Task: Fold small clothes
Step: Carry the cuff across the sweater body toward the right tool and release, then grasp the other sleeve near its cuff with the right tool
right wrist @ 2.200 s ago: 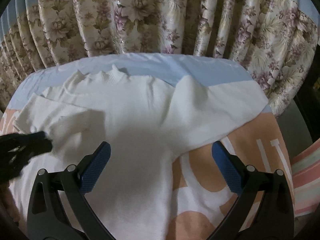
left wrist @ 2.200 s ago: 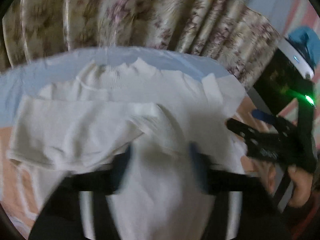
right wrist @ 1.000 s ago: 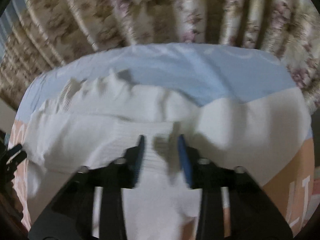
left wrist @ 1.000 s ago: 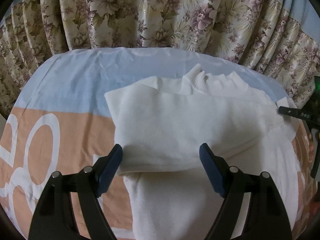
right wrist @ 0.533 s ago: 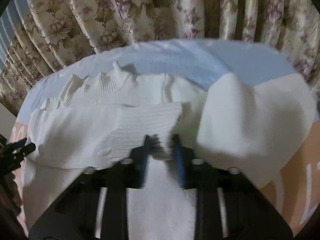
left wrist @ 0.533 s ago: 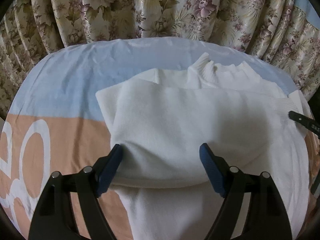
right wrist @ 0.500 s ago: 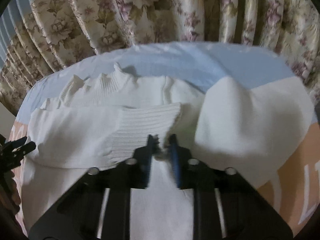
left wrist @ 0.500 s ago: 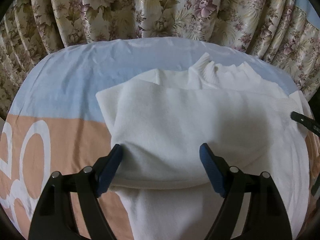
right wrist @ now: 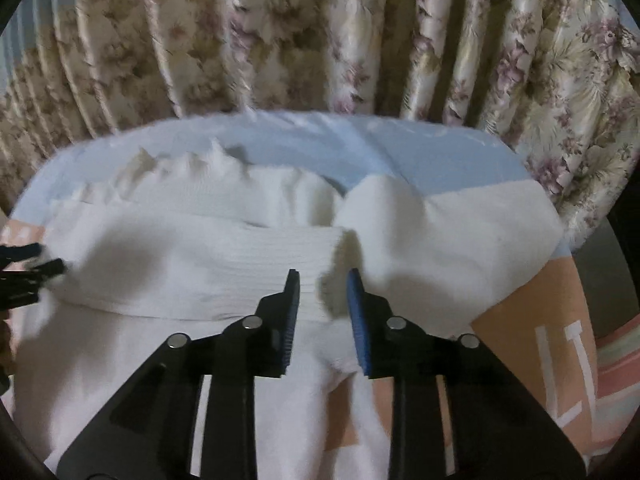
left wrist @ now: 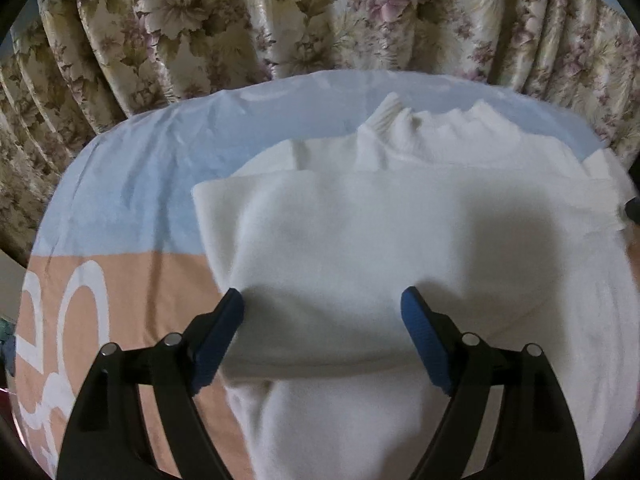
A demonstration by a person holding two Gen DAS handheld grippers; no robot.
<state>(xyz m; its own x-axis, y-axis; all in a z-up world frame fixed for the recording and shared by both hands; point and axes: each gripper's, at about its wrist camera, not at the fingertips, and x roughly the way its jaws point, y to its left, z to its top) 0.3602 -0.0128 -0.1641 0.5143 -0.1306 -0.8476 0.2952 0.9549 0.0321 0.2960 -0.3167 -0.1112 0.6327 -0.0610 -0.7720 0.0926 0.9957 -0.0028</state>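
The left tongs (left wrist: pixel 322 320) are held wide apart and released, straddling the near edge of the sleeve (left wrist: pixel 352 264) that has been laid across the chest of the white sweater (left wrist: pixel 400 420); nothing is gripped between their blue pads (left wrist: pixel 420 332). The sweater lies flat on the bed (left wrist: pixel 132 184), its ribbed collar (left wrist: pixel 404 124) pointing toward the curtain.

The right tongs (right wrist: pixel 322 280) have just been opening and now stand parted a little, their pads clear of the ribbed cuff (right wrist: pixel 280 256), which rests on the sweater's chest just ahead of them. The cuff appears to have been let go, so the first sleeve fold is judged done.

The other sleeve (right wrist: pixel 460 236) is still spread out to the right and is probably to be folded next. It would best be taken near its cuff, lifted only slightly, carried across so that it overlaps the first sleeve squarely, and released without the layers beneath being dragged.

The bed is covered by a sheet (left wrist: pixel 80 280), pale blue at the far end and peach with large white lettering nearer. A floral curtain (left wrist: pixel 280 20) hangs in folds behind it.
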